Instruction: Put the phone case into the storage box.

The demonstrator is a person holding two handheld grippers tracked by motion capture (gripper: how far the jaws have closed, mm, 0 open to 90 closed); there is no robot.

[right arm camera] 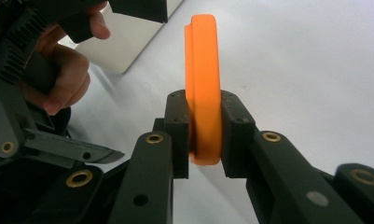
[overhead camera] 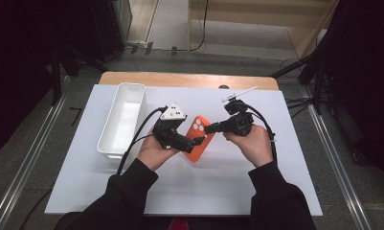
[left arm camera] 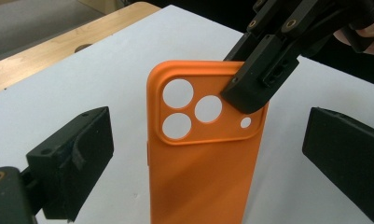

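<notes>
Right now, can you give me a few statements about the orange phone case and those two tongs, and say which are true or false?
1. The right tongs pinch the orange phone case by its edge. True.
2. The left tongs are clamped on the case. False: their jaws stand wide apart on either side of it, touching nothing.
3. The case lies flat inside the white bin. False: it is held up over the white mat, beside the bin.
4. The case has three large round camera holes. True.
5. The white bin holds a phone. False: nothing can be seen in it.
</notes>
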